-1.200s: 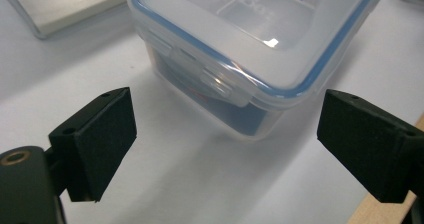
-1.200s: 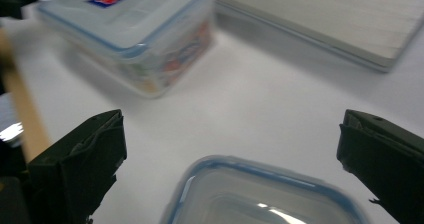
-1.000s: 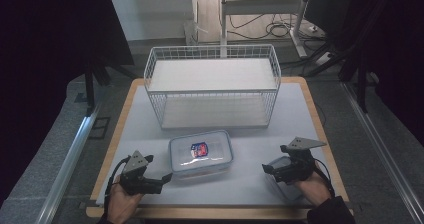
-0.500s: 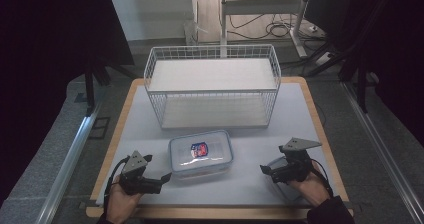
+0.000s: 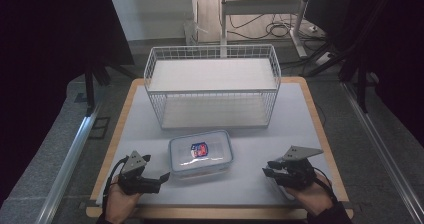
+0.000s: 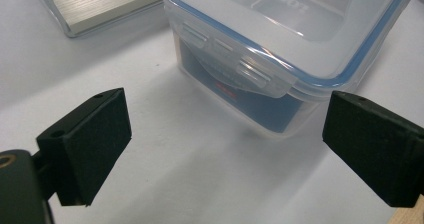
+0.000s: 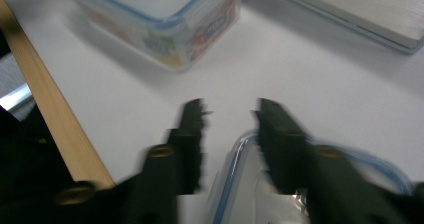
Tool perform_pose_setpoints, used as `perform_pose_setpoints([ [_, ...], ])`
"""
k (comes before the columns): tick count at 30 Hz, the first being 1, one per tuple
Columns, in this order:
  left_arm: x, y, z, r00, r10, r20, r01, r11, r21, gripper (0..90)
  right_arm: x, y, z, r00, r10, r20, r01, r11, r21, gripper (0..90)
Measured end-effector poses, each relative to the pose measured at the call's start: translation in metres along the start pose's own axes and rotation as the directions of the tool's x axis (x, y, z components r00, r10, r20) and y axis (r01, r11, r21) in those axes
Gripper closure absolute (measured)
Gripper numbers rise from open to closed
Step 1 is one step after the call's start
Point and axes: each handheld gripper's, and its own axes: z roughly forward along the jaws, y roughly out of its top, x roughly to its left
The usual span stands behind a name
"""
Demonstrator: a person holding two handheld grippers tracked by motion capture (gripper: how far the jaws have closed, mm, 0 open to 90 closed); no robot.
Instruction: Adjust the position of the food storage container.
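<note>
On my left gripper (image 6: 225, 134) the jaws stand wide apart with nothing between them. Just ahead of the tips sits the clear food box (image 6: 280, 49), closed under its blue-rimmed cover, with a latch flap on the side facing me. The box is not touched by either pad.

On my right gripper (image 7: 230, 119) the jaws have just been closing and now stand close together with a narrow gap. The picture is blurred. A loose clear lid (image 7: 245, 199) with a blue rim lies right under them, its edge running up between the two pads; I cannot tell whether they press on it. The food box lies well ahead and to the left of this gripper.

Farther out, beyond the box from both grippers, the white wire basket (image 5: 210, 49) stands on the table (image 5: 300, 129).
</note>
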Motion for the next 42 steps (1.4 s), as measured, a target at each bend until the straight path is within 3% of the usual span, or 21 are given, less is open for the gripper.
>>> perform_pose_setpoints([
  [4,-0.002,0.000,0.002,1.0000,0.008,-0.005,-0.008,0.9999,0.014,5.8,0.012,-0.006,-0.004,0.9998,-0.020,0.001,0.020,0.999,0.026,89.7],
  [10,-0.001,0.000,0.001,1.0000,0.002,-0.006,-0.002,0.9999,0.016,6.0,0.025,-0.025,0.000,0.9998,-0.016,-0.010,0.017,0.993,0.113,90.0],
  [12,0.000,-0.001,0.001,0.9999,-0.008,-0.007,0.008,0.9999,0.013,6.0,0.026,-0.031,0.004,0.9998,-0.020,0.007,0.019,0.990,0.143,90.0],
  [14,0.001,-0.001,0.001,0.9999,-0.010,-0.009,0.010,0.9999,0.013,6.2,0.024,-0.032,0.006,1.0000,-0.005,-0.007,0.006,0.990,0.139,90.0],
  [16,0.001,-0.001,0.001,0.9999,-0.013,-0.010,0.013,0.9998,0.018,6.2,0.025,-0.031,0.006,0.9993,-0.020,0.030,0.016,0.990,0.143,90.0],
  [25,0.004,-0.002,0.002,0.9995,-0.027,-0.018,0.028,0.9989,0.038,6.0,0.005,-0.034,0.001,0.9972,0.030,0.069,-0.038,0.992,0.124,90.0],
  [33,0.005,-0.003,0.005,0.9987,-0.041,-0.030,0.043,0.9967,0.069,6.1,-0.022,-0.040,-0.010,0.9847,0.096,0.145,-0.112,0.988,0.103,90.0],
  [37,0.006,-0.001,0.004,0.9977,-0.056,-0.038,0.059,0.9960,0.068,6.1,-0.021,-0.037,-0.009,0.9865,0.098,0.131,-0.110,0.990,0.084,89.8],
  [42,0.005,0.002,0.001,0.9964,-0.064,-0.055,0.067,0.9959,0.060,18.7,-0.019,-0.027,-0.008,0.9908,0.095,0.096,-0.099,0.994,0.042,88.7],
])
